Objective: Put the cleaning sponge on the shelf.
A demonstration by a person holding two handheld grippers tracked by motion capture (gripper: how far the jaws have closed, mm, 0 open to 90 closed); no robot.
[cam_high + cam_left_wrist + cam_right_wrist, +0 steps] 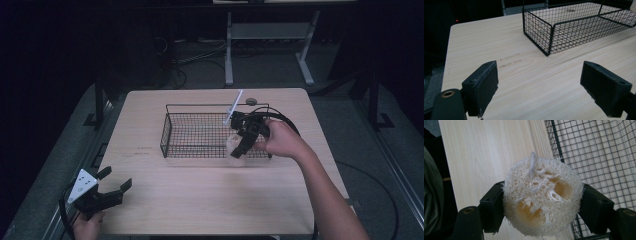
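A round, pale loofah sponge (pixel 542 190) with a short string loop is clamped between the two black jaws of my right gripper (pixel 544 210). In the high view the right gripper (pixel 240 144) holds the loofah (pixel 234 154) just above the front right edge of a black wire basket (pixel 165 135). The basket (pixel 599 152) lies to the right of the sponge in the right gripper view, with bare table to the left. My left gripper (pixel 116 178) rests at the table's front left corner, open and holding nothing. Its jaws (pixel 546 90) stand wide apart, facing the basket (pixel 549 37).
The light wooden table (pixel 200 200) has bare surface in front of and to the left of the basket. A small round disc (pixel 251 101) sits near the far edge behind the basket. Dark floor, cables and a white table frame (pixel 229 50) lie beyond.
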